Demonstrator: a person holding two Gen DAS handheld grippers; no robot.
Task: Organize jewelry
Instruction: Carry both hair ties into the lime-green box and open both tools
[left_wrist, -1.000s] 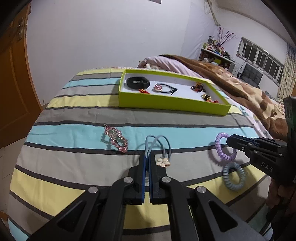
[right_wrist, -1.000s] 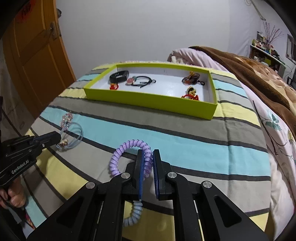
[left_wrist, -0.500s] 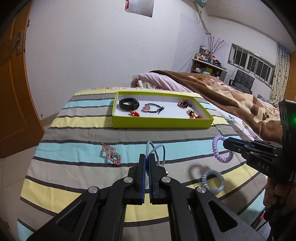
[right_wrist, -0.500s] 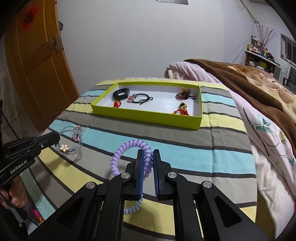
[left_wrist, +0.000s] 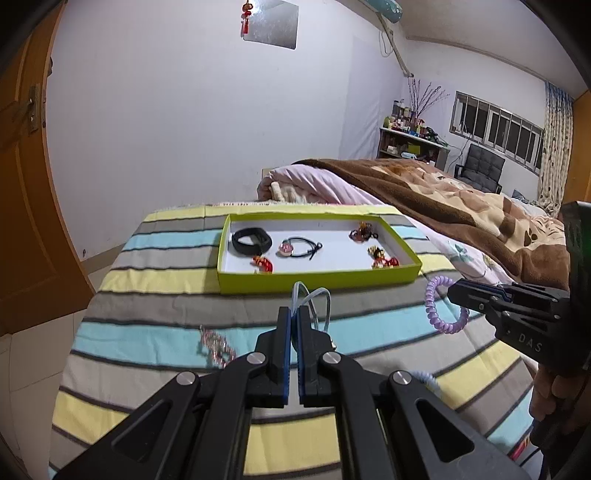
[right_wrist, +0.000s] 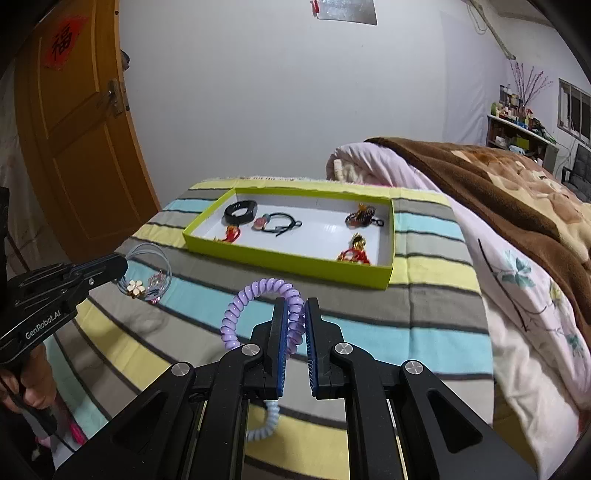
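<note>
Your left gripper (left_wrist: 294, 317) is clamped on one pale blue hair tie (left_wrist: 312, 302), your right gripper (right_wrist: 304, 314) on one purple coil tie (right_wrist: 258, 295), both lifted over the striped bedspread (left_wrist: 147, 280). Five pieces lie in the one green tray (left_wrist: 317, 276). One pink beaded clip (left_wrist: 216, 343) lies on the bedspread.

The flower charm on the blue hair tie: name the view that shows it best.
The right wrist view. There the flower charm hangs in the open on the blue hair tie, pinched by the left tool. The left wrist view shows only the tie's loops above that tool's tips; the charm itself cannot be made out.
</note>
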